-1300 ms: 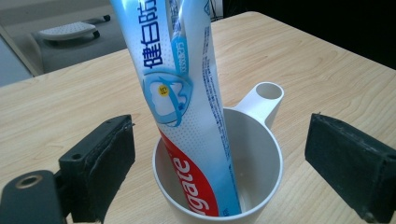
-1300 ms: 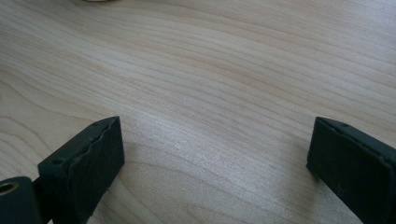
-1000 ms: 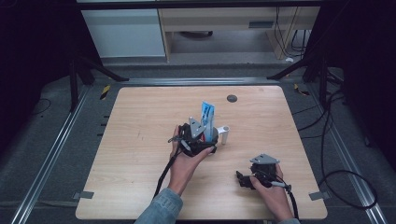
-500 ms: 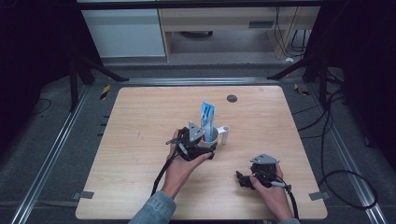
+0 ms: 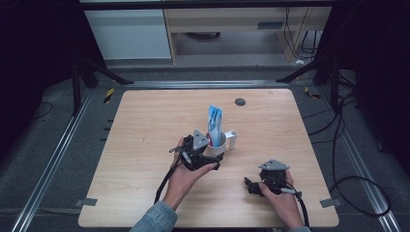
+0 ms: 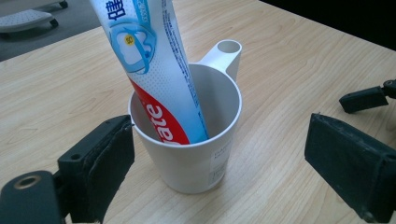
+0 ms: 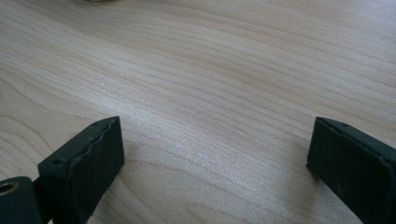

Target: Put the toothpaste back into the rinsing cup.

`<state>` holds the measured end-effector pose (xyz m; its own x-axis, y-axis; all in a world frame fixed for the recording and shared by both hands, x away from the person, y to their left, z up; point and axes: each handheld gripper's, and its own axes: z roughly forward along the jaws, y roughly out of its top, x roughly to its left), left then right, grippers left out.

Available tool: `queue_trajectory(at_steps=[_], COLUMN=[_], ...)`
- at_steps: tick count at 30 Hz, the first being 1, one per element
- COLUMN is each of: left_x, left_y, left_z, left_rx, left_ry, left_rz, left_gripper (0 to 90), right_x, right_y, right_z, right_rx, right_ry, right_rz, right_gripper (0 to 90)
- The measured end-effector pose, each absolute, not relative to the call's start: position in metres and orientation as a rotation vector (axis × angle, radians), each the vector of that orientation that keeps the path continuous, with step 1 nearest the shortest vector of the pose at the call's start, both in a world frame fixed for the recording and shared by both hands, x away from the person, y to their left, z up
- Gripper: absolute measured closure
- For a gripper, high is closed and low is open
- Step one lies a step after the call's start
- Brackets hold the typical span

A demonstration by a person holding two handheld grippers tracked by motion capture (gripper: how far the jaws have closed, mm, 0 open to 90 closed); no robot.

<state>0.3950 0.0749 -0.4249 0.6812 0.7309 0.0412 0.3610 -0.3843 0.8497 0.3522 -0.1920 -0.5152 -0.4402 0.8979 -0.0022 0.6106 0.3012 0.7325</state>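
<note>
A white cup point(image 5: 217, 143) stands upright near the middle of the wooden worktop point(image 5: 145, 125), a little toward the near edge. Its handle, a short arm ending in a small ring, points toward the right edge. A toothpaste tube point(image 5: 214, 123) stands in the cup, leaning against the rim on the side away from the handle, with its flat crimped end up and most of its length rising above the cup. The tube is blue and white with a red band lower down.

The left hand-held gripper point(image 5: 209, 155) sits just at the near-left side of the cup, held by the person's left hand point(image 5: 186, 174). In the left gripper view its jaws stand wide apart with the cup point(image 6: 194, 140) between them; the left jaw is close to the cup wall or just touching it, I cannot tell which, and the right jaw is well clear. It grips nothing. The tube point(image 6: 154, 70) rises out of the top of that view.

The right hand-held gripper point(image 5: 252, 185) rests low near the near edge, toward the right corner, well apart from the cup, held by the right hand point(image 5: 280, 193). In the right gripper view its jaws are spread wide over bare wood point(image 7: 210, 93), holding nothing.

A small dark round disc point(image 5: 240, 101) lies near the far edge, right of centre.
</note>
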Motion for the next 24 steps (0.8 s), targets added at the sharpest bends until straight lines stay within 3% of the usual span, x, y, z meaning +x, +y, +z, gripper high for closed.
queue_trajectory(at_steps=[24], left_x=[0.404], left_y=[0.100], left_z=[-0.436], left_rx=[2.046], left_ry=[0.867], left_rz=[0.567], left_gripper=[6.3], right_x=[0.354], right_y=[-0.191], right_z=[-0.515], right_rx=[1.357], right_ry=[2.155], right_rz=[0.928], right_gripper=[1.7])
